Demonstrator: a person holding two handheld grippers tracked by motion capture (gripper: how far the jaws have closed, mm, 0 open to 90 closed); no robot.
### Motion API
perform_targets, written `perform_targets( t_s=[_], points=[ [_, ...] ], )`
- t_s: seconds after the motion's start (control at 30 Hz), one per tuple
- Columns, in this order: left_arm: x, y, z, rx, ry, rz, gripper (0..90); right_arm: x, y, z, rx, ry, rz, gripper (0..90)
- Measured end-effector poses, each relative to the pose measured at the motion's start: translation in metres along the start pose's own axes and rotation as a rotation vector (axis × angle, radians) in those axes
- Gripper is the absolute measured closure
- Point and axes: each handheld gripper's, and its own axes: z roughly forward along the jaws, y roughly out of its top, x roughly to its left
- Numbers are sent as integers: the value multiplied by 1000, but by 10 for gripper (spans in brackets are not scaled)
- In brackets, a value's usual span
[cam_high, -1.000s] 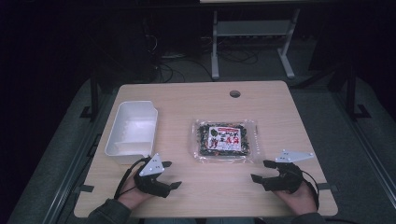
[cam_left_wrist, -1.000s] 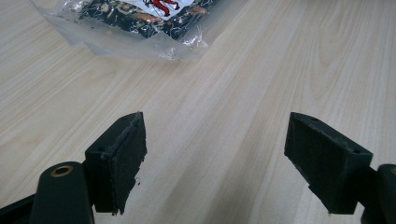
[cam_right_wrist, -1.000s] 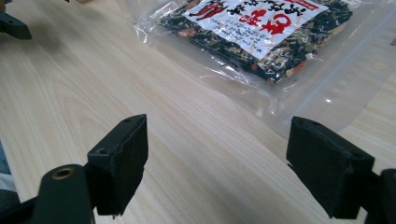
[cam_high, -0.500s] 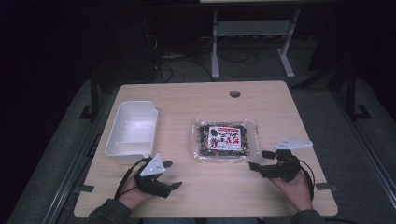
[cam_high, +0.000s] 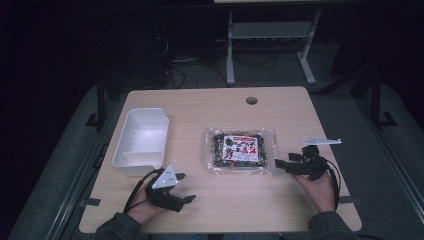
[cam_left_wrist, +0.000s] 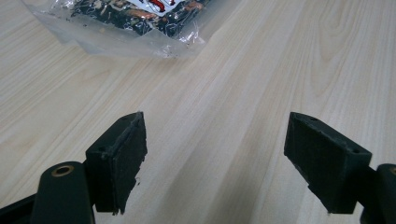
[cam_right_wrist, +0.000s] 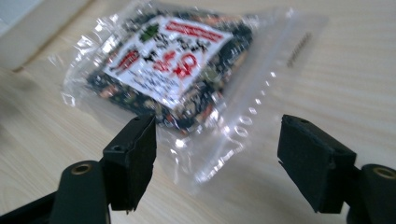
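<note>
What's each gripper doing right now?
Left gripper: open, empty, over bare table.
Right gripper: open, just been closing, nothing gripped, at the packet edge.

The clear packet (cam_right_wrist: 177, 88) carries a white label (cam_right_wrist: 166, 58) with a red band at the top, large red and black characters, and a small green leaf mark. The characters look East Asian, but they are too blurred to read. No number or brand can be read anywhere.
</note>
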Motion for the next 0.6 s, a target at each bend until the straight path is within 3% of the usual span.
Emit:
perform_targets(
  t_s=[0.13,0.27,0.6],
  points=[
    [0,0,-1,-2,1,1,206,-2,-4,-1,7,16,22,354],
    [0,0,-4,-10,9,2,208,-1,-15,3,72,9,55,401],
    [0,0,-4,-7,7,6,208,-4,-22,5,86,22,95,467]
  ],
)
